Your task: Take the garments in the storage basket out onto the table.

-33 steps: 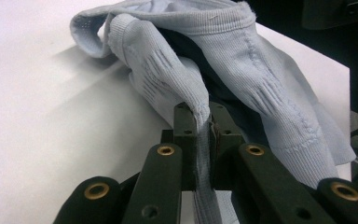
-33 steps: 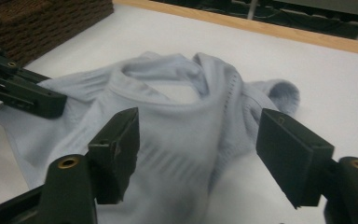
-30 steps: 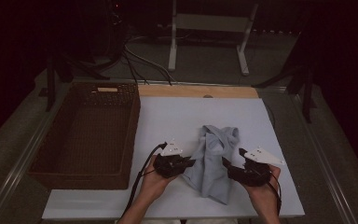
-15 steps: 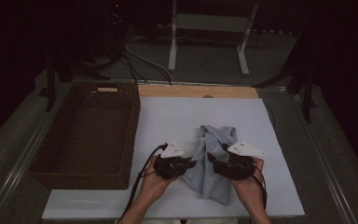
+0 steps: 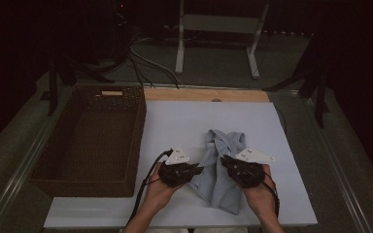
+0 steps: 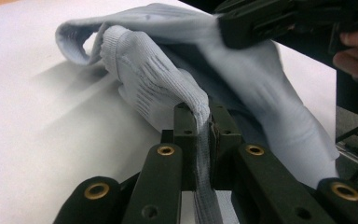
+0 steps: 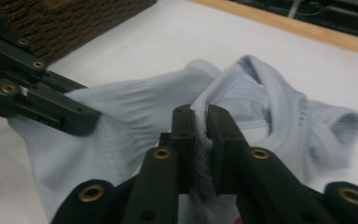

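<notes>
Left gripper [image 5: 197, 171]: jaws pressed together on a ribbed hem of the light blue garment [image 5: 219, 171]; in the left gripper view the knit edge runs up between the two pads.
Right gripper [image 5: 227, 161]: jaws have just been closing and now pinch a fold of the same garment, the cloth bunched between the pads in the right gripper view.
Garment: crumpled on the white board [image 5: 175, 121], toward its near edge and a little right of the middle, lying between the two grippers.
Basket: brown wicker basket [image 5: 53, 155] just beside the board's left edge, nothing in it.
Step in hand: judged as taking the garment at two points to lift or spread it.
Doing it well: keep both pinches firm before raising; lift both hands together and level so neither edge slips out; draw them apart gently until the cloth hangs flat.
Risk: the right grip holds only a thin fold near the pad tips, which could pull free under tension.
</notes>
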The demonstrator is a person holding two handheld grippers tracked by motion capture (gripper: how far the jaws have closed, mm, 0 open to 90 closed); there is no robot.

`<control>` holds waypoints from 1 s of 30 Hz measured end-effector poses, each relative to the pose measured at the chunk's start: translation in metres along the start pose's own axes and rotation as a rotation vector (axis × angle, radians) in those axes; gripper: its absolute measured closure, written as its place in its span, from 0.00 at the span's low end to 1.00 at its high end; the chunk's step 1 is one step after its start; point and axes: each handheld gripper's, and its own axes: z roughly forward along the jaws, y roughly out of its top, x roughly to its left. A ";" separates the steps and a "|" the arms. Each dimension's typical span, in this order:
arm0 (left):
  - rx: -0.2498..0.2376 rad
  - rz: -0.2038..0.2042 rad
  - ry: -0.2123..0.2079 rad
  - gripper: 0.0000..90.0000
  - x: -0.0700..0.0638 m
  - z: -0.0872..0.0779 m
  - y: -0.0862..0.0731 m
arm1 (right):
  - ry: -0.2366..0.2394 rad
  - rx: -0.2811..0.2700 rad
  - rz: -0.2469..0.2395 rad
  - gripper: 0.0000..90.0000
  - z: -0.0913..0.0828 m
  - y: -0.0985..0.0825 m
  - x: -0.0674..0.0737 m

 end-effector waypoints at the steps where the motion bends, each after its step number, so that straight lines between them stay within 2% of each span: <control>1: -0.001 -0.001 0.001 0.96 0.000 -0.001 0.000 | -0.008 -0.004 0.002 0.92 -0.003 -0.001 -0.002; 9: 0.000 -0.014 0.016 0.96 0.004 -0.011 -0.006 | -0.058 -0.014 0.046 0.93 -0.025 -0.018 -0.024; 15: 0.021 -0.025 0.034 0.95 0.008 -0.017 -0.015 | -0.085 -0.009 0.076 0.93 -0.036 -0.031 -0.037; 18: 0.029 -0.034 0.020 0.94 0.011 -0.017 -0.018 | -0.102 -0.004 0.088 0.93 -0.042 -0.037 -0.043; 21: 0.007 -0.050 0.019 0.76 0.012 -0.015 -0.017 | -0.107 0.004 0.102 0.93 -0.045 -0.043 -0.046; 23: 0.005 -0.064 0.030 0.68 0.014 -0.011 -0.014 | -0.110 0.007 0.102 0.93 -0.046 -0.045 -0.047; 27: 0.014 -0.080 0.020 0.57 0.018 0.000 -0.007 | -0.111 0.009 0.100 0.93 -0.046 -0.045 -0.047; 30: 0.017 -0.082 0.031 0.53 0.021 0.008 -0.002 | -0.113 0.009 0.099 0.93 -0.046 -0.046 -0.048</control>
